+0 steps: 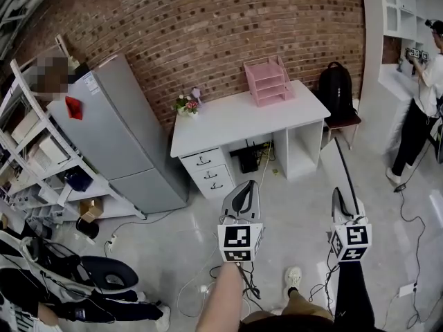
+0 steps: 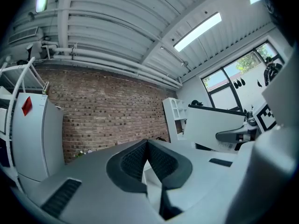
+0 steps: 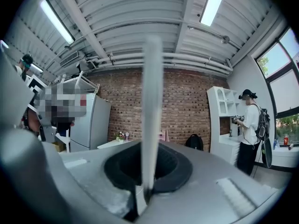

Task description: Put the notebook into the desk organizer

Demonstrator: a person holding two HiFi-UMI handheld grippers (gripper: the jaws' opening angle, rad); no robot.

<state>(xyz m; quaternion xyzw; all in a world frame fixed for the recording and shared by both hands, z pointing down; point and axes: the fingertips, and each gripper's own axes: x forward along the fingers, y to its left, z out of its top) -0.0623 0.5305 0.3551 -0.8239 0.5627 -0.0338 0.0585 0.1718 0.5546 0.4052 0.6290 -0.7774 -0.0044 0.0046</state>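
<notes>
A pink desk organizer [image 1: 268, 80] stands at the back right of a white desk [image 1: 228, 123] against the brick wall, some way ahead of both grippers. My right gripper [image 1: 338, 194] is shut on the notebook [image 1: 347, 171], which stands upright and shows only its thin edge. In the right gripper view the notebook [image 3: 152, 101] rises as a pale strip out of the shut gripper [image 3: 150, 149], with the organizer [image 3: 163, 135] small and far behind it. My left gripper [image 1: 243, 185] holds nothing; its pads [image 2: 135, 160] meet at the tip. From there the notebook [image 2: 212, 125] shows as a white panel.
A grey fridge [image 1: 121, 133] and white shelving [image 1: 41, 151] stand left of the desk. A black backpack [image 1: 336, 88] sits on a chair at its right. A person [image 1: 422, 109] stands by a white shelf unit [image 1: 401, 19]. Cables [image 1: 408, 227] lie across the floor.
</notes>
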